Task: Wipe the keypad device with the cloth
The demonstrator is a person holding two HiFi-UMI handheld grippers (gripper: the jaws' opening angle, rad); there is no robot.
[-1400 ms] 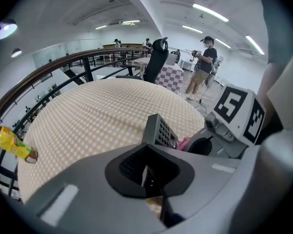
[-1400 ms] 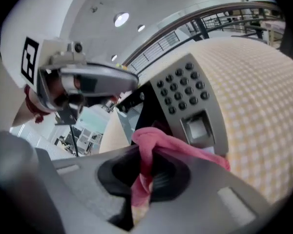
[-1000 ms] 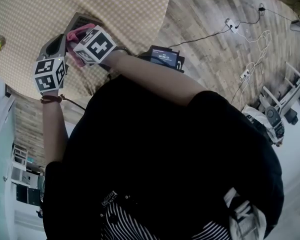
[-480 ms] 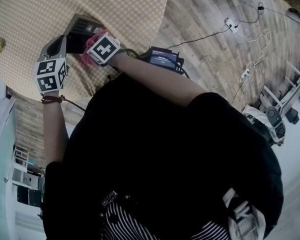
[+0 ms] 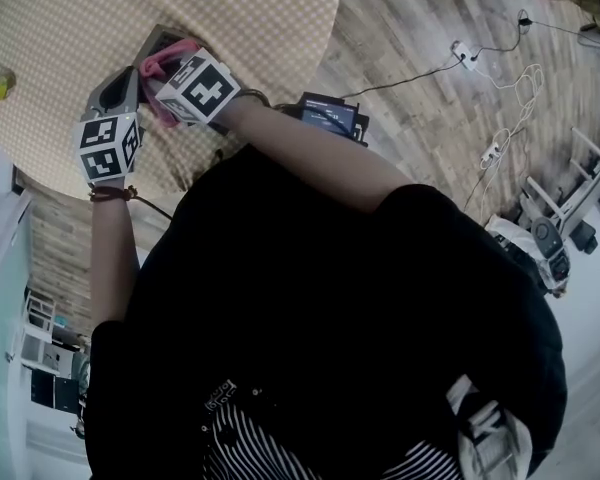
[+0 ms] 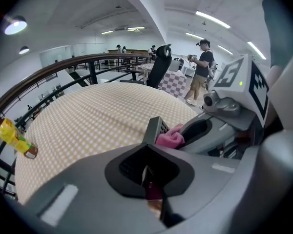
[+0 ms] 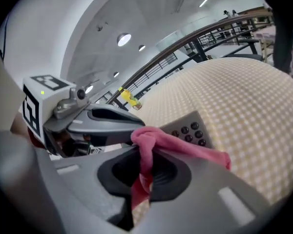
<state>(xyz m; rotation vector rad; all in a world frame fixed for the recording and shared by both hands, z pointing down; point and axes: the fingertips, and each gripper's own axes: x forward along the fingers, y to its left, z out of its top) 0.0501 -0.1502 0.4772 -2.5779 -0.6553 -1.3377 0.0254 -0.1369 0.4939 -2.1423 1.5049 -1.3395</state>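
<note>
The grey keypad device [image 6: 155,126] stands on edge between the jaws of my left gripper [image 6: 151,182], which is shut on it. Its dark buttons [image 7: 191,129] face my right gripper [image 7: 142,179], which is shut on a pink cloth [image 7: 172,143]. The cloth drapes over the device's upper face. In the head view the cloth [image 5: 164,62] covers most of the device [image 5: 158,38] above the round table; the left gripper [image 5: 118,96] sits just left of the right gripper [image 5: 163,80]. The cloth [image 6: 170,136] also shows beside the device's edge.
A round table with a beige checked cover [image 5: 260,28] lies under both grippers. A yellow bottle [image 7: 129,99] stands near its far rim. A small black screen unit [image 5: 330,116] sits by my right arm. Cables and a power strip [image 5: 460,48] lie on the wooden floor.
The right gripper with the cloth slid down off the device half a second ago, baring its face, and has now moved back up over it. The left gripper has barely moved.
</note>
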